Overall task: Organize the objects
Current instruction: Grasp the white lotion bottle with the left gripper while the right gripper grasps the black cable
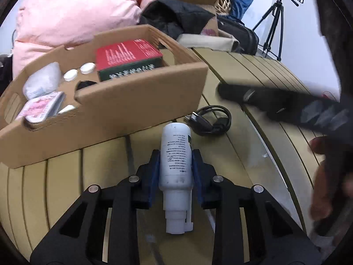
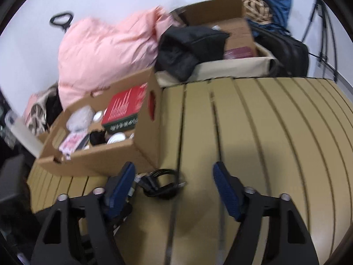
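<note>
A: Where are we in the tidying?

B: Going left to right: the cardboard box on the desk already holds several things. The left gripper has its fingers clamped on a white bottle, held just in front of the box.

A: And the right gripper?

B: Fingers apart, empty, above the black cable beside the box. Likely next: lift the bottle over the wall and release.
</note>
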A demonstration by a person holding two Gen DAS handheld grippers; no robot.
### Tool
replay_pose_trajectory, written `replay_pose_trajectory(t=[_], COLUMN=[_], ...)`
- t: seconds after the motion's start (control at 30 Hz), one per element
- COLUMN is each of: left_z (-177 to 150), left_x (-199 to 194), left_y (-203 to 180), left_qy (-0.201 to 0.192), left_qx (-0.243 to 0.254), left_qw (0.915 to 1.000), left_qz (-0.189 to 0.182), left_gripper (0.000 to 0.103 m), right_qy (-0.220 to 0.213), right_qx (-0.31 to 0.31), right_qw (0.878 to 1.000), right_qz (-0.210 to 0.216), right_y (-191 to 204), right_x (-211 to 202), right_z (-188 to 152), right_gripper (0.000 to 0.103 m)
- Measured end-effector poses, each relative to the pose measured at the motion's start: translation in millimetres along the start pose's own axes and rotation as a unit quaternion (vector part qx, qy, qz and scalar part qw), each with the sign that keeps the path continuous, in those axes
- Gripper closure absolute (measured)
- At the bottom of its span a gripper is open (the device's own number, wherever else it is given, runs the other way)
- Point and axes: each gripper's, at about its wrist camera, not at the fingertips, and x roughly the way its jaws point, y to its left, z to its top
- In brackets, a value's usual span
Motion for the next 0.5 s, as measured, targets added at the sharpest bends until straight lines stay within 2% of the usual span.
replay_pose_trajectory(t=[0.07, 0.17, 0.23, 0.3, 0.33, 0.5], left_z=[-0.5, -0.5, -2.5, -3.3, -3.7, -2.4], left_x=[-14.2, -27.2, -29.1, -28.6, -27.9, -28.8], left_y=[11.2, 31.8, 46.6, 56.8, 60.0, 62.2], left_qy=[-0.014, -0.026, -0.026, -0.021, -0.021, -0.027], left_qx=[-0.009, -0.038, -0.059, -0.069, -0.074, -0.083], left_qw=[0.9998, 0.9989, 0.9979, 0.9971, 0.9966, 0.9958], left_qz=[0.007, 0.010, 0.012, 0.022, 0.029, 0.027], left_gripper=[0.079, 0.079, 0.079, 0.079, 0.079, 0.079], right_qy=[0.012, 0.029, 0.039, 0.040, 0.042, 0.042], right_qx=[-0.015, -0.032, -0.028, -0.021, -0.026, -0.018], right_qw=[1.000, 0.999, 0.999, 0.999, 0.999, 0.999], right_qz=[-0.003, -0.020, -0.006, 0.005, -0.010, -0.005], right_y=[5.0, 9.2, 9.0, 9.1, 10.4, 7.1], right_x=[9.8, 23.4, 29.6, 30.4, 31.2, 29.5], right_z=[-5.1, -10.3, -13.1, -14.1, -14.8, -16.1], right_gripper=[0.047, 0.051, 0.053, 0.067, 0.073, 0.074])
